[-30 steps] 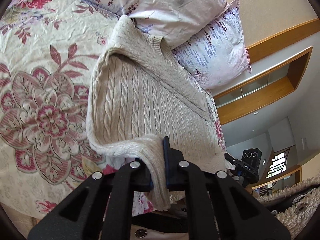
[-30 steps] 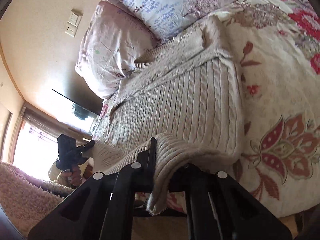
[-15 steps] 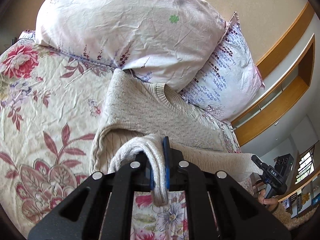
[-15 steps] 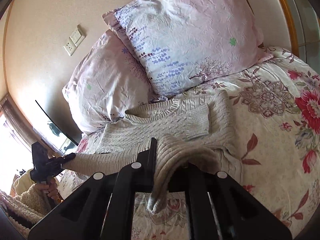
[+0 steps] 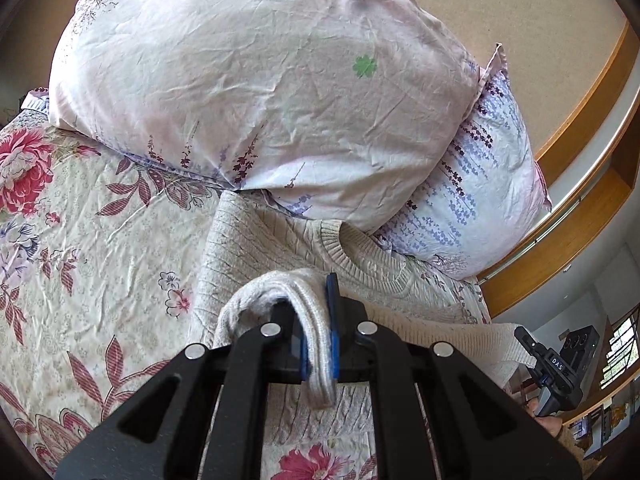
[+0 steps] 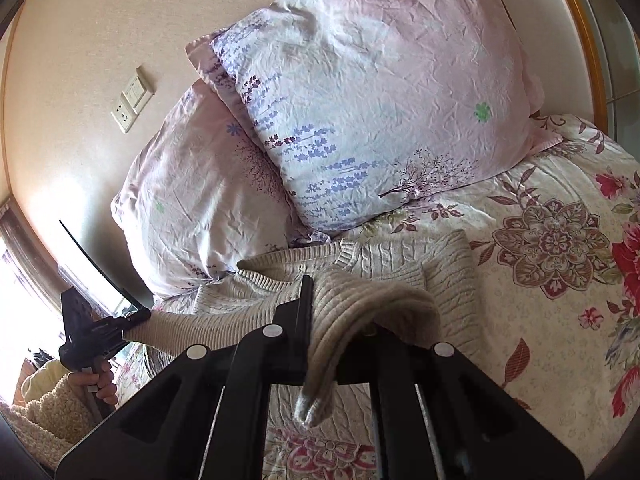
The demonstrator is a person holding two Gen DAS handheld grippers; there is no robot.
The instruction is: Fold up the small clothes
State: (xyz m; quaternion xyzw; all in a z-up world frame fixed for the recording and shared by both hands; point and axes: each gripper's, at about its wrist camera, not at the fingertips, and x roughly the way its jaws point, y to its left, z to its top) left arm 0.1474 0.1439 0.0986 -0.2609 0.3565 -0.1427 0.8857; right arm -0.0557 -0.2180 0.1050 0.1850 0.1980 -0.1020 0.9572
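A cream cable-knit sweater lies on the floral bedspread, its collar toward the pillows. My left gripper is shut on one bottom corner of the sweater, and the knit drapes over its fingers. My right gripper is shut on the other bottom corner of the sweater. The hem stretches taut between the two, lifted over the sweater's body close to the collar. Each view shows the other gripper at its edge: the right gripper and the left gripper, held by a hand.
Two pink flowered pillows lean against the wall just beyond the collar. A wall socket sits above them. A wooden shelf runs along the right side. Bedspread lies bare to either side of the sweater.
Both grippers have carried the hem up and forward toward the collar and pillows. The lower body of the sweater is now folded under the lifted hem.
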